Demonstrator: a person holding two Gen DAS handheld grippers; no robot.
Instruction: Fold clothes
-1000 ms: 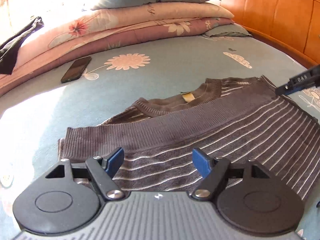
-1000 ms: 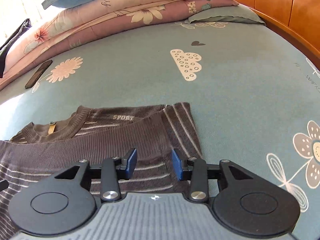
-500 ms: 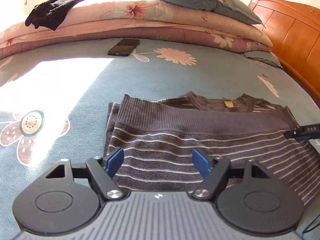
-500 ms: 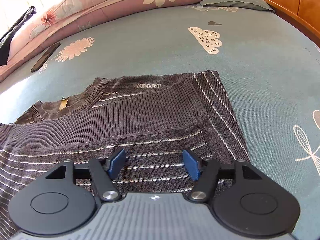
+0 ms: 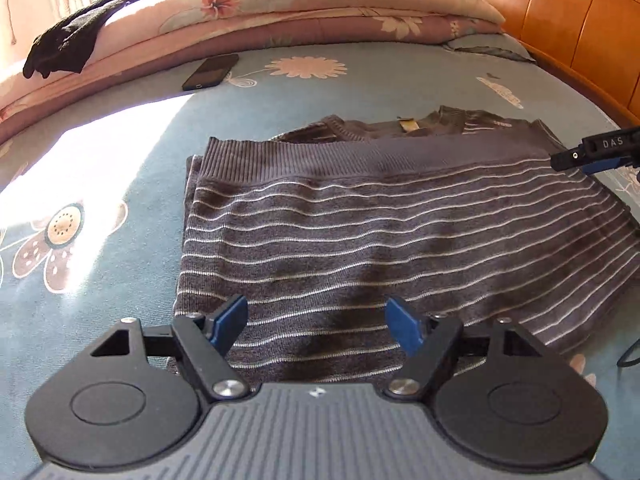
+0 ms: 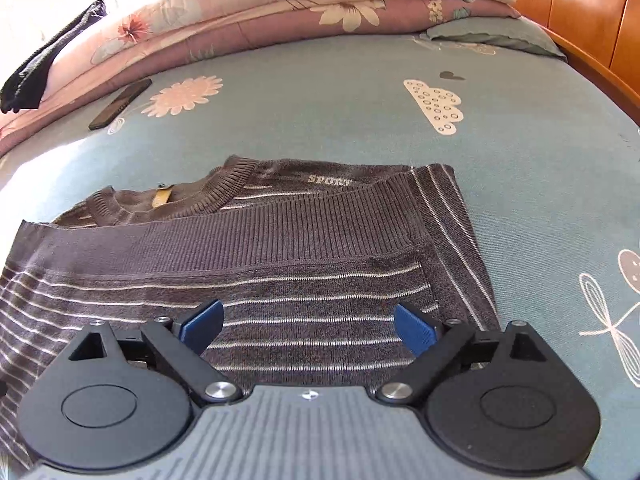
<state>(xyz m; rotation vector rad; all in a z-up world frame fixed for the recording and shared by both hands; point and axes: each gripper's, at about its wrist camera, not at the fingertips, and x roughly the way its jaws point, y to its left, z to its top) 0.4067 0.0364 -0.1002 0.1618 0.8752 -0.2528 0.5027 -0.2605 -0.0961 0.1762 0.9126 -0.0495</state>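
Observation:
A brown sweater with thin white stripes (image 5: 392,232) lies folded on the blue bedspread, its ribbed hem laid up over the collar. My left gripper (image 5: 318,322) hovers open over the sweater's near left part, nothing between its blue pads. In the right wrist view the same sweater (image 6: 280,264) shows its "SPORT" collar. My right gripper (image 6: 308,326) hangs over the near right part, jaws opening wide, with nothing pinched between them. The right gripper's fingertips (image 5: 588,152) also show at the left wrist view's right edge.
A black phone (image 5: 210,72) lies on the bedspread beyond the sweater. Stacked floral quilts and pillows (image 5: 320,4) run along the back, with a black garment (image 5: 76,36) draped on them. A wooden headboard (image 5: 576,24) borders the right side.
The right gripper's jaws have spread from narrow to wide and pulled back toward the sweater's near edge. The left gripper has drawn back and leftward; more of the folded sweater now shows ahead.

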